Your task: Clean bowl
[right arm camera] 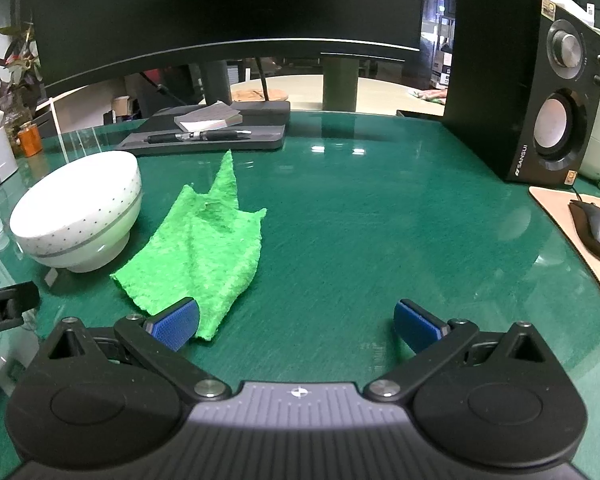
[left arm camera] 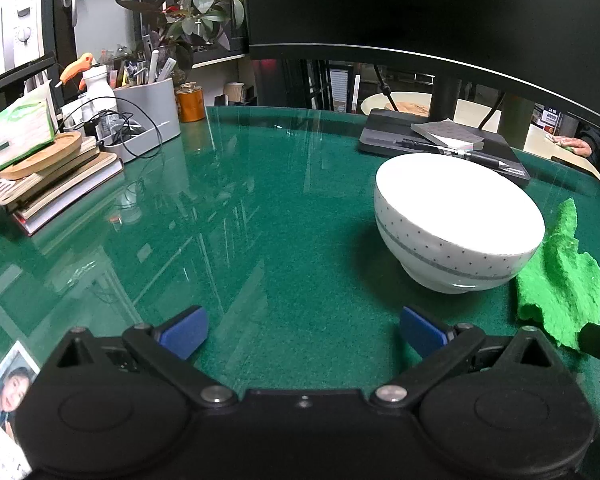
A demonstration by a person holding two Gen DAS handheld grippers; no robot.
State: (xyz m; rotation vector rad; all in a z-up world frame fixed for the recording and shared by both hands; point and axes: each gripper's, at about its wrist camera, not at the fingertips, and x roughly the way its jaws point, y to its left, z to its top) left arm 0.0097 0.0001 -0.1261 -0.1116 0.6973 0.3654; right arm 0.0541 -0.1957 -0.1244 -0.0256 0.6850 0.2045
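Note:
A white bowl with small dots and a grey band stands upright on the green glass-topped table; it also shows at the left of the right wrist view. A bright green cloth lies crumpled flat just right of the bowl, also seen in the left wrist view. My left gripper is open and empty, low over the table, with the bowl ahead to its right. My right gripper is open and empty; its left fingertip sits at the cloth's near edge.
A monitor base tray with a pen and notepad stands behind the bowl. A black speaker and a mouse on a pad are at the right. Stacked books, a tissue pack and a grey organiser are at the left.

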